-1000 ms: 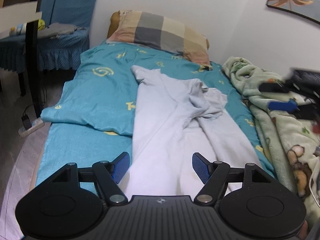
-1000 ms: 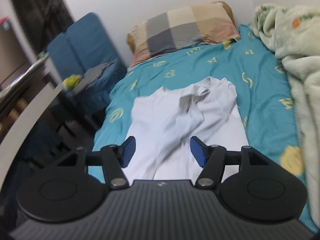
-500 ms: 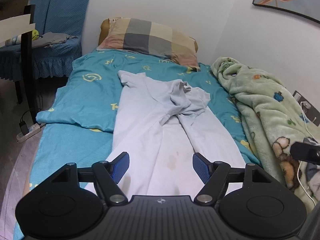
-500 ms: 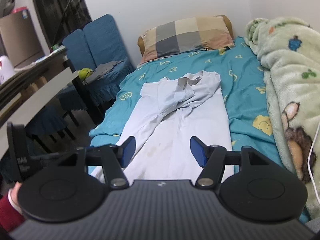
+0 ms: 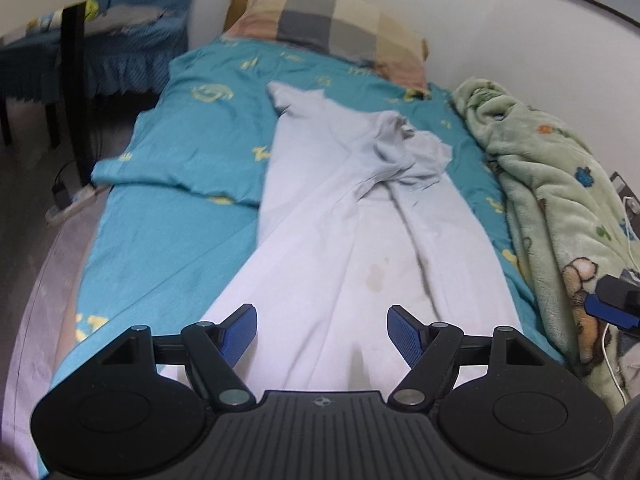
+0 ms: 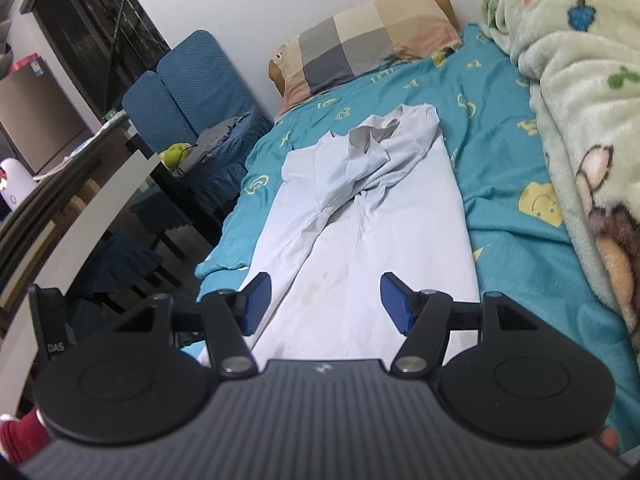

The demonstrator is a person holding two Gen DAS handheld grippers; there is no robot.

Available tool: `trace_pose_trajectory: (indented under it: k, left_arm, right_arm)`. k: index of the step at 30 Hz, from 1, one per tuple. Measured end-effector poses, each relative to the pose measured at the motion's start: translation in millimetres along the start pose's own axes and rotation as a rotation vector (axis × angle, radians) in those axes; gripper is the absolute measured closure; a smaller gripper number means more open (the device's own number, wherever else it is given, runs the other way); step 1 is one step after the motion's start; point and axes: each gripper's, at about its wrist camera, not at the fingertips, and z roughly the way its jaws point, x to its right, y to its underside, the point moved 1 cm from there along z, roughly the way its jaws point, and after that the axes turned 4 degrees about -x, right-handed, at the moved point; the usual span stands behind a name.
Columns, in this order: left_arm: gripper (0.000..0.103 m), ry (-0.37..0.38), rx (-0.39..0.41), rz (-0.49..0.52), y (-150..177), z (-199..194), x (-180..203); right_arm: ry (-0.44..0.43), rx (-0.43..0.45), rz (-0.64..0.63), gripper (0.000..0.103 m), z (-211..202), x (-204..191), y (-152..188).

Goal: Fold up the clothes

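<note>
Two hand-held grippers hover over the near end of a pale shirt (image 5: 320, 240) spread lengthwise down the middle of a bed, neither of them touching the cloth. Seen from its own camera, the left hand-held gripper (image 5: 322, 330) has its blue-padded fingers spread wide with nothing between them, the shirt's hem lying below the gap. The right hand-held gripper (image 6: 325, 304) is likewise wide open and empty above the same hem. The shirt (image 6: 360, 240) lies flat along its lower half, where a few faint brownish stains show, while its upper part is bunched, with one sleeve folded across the chest and the collar rumpled. It rests on a teal bedspread (image 5: 192, 136) printed with yellow shapes, whose left edge is turned back over the sheet. At the head of the bed, against the white wall, sits a checked pillow (image 5: 340, 24) in grey, beige and pink. Along the right side of the bed a green fleece blanket (image 6: 580, 100) with cartoon animals is heaped, just beside the shirt. To the left of the bed stand blue-covered chairs (image 6: 200, 80) with grey clothing on one seat, and a white-edged surface (image 6: 80, 208) beside them.
</note>
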Motion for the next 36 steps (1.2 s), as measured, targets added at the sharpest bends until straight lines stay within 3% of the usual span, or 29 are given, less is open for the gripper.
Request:
trace_pose_trajectory:
  k: [5, 12, 17, 20, 29, 36]
  left_arm:
    - [0.021, -0.069, -0.127, 0.048, 3.9, -7.6, -27.4]
    - [0.021, -0.112, -0.287, 0.104, 11.1, -14.9, -59.1]
    - [0.021, -0.113, -0.385, 0.157, 12.6, -8.0, -72.4]
    - [0.024, -0.072, -0.442, 0.169, 15.5, -5.3, -79.2]
    - [0.03, -0.079, -0.505, 0.285, 23.7, -4.9, -97.3]
    - [0.049, 0.001, -0.533, 0.308, 34.1, -10.0, -104.1]
  right_arm:
    - [-0.033, -0.018, 0.043, 0.039, 1.0, 6.0, -0.9]
    - [-0.054, -0.05, 0.013, 0.039, 9.4, -3.2, -2.1]
    - [-0.047, -0.068, 0.023, 0.039, 13.7, -3.5, -1.9]
    - [-0.058, -0.074, 0.066, 0.039, 13.4, 3.4, -1.4]
    - [-0.074, -0.084, 0.085, 0.039, 14.4, 5.6, -0.1]
    - [-0.08, -0.101, 0.107, 0.039, 19.9, 8.4, -0.8]
